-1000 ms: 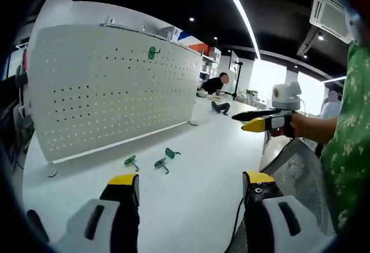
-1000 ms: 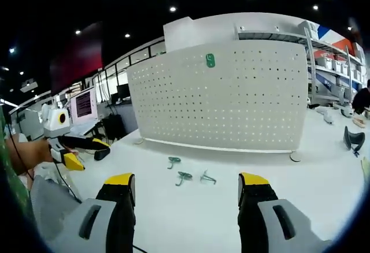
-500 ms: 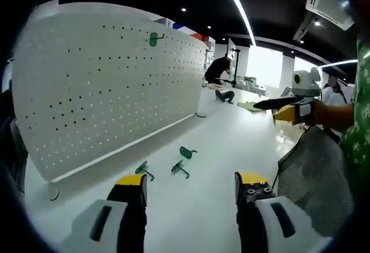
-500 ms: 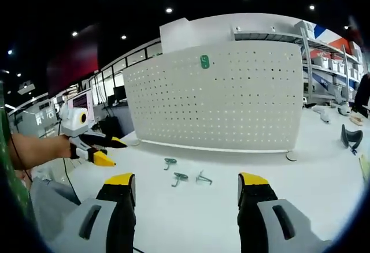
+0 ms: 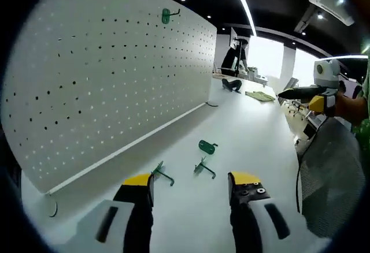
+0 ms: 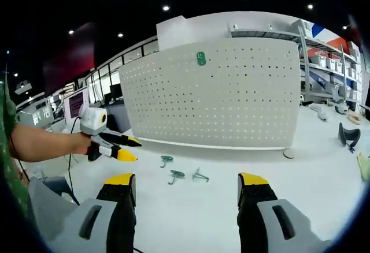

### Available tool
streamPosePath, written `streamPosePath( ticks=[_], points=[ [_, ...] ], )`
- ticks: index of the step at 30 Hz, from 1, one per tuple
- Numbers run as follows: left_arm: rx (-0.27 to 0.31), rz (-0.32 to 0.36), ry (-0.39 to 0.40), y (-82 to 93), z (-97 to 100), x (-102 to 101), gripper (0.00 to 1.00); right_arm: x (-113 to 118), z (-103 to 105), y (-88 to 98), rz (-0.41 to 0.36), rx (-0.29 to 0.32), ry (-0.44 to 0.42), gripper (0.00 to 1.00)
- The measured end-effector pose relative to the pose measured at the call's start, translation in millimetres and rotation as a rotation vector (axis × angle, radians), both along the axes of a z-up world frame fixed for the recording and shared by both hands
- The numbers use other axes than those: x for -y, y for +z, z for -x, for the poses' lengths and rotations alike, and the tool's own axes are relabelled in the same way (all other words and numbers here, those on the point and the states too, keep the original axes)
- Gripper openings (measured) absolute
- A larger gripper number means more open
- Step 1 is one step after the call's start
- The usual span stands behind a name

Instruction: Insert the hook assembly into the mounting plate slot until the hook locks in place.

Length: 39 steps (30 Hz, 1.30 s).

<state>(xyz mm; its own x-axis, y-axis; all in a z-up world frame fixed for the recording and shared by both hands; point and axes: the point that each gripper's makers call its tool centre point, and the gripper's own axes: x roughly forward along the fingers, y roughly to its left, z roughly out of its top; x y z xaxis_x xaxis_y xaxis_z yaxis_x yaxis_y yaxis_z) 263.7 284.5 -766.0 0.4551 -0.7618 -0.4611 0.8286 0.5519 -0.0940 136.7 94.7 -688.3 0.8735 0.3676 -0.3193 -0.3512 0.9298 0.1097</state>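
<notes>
Three green wire hooks [image 5: 203, 159] below perforated pegboard [image 5: 115, 74].

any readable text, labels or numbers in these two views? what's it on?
None readable.
Monitor at the far left of the right gripper view: screen content too blurred to read.
Green hook on the pegboard: no legible marking.
Pegboard, loose green hooks on the table and both tongs, left tongs and right tongs: no print visible.
</notes>
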Motion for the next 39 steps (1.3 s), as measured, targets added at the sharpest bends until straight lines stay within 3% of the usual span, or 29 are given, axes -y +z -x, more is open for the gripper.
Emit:
streamPosePath(
  ticks=[7,17,28,39],
  points=[
    [-0.01,-0.031,0.003,-18.2,-28.0,3.3,0.45,6.2,0.3,-1.9,0.014,-0.01,-0.022,0.72],
    [0.003,-0.101,-0.015,-39.3,-51.1,5.8,0.33,6.9,-1.5,-3.3,0.015,-0.015,-0.039,0.72],
    [0.012,-0.171,-0.047,-63.6,-64.7,7.5,0.23,8.9,-5.3,-4.8,0.021,-0.025,-0.052,0.71],
    [0.035,-0.195,-0.073,-71.7,-69.4,7.6,0.13,6.2,-11.7,-4.0,0.024,-0.027,-0.051,0.7]
  ],
)
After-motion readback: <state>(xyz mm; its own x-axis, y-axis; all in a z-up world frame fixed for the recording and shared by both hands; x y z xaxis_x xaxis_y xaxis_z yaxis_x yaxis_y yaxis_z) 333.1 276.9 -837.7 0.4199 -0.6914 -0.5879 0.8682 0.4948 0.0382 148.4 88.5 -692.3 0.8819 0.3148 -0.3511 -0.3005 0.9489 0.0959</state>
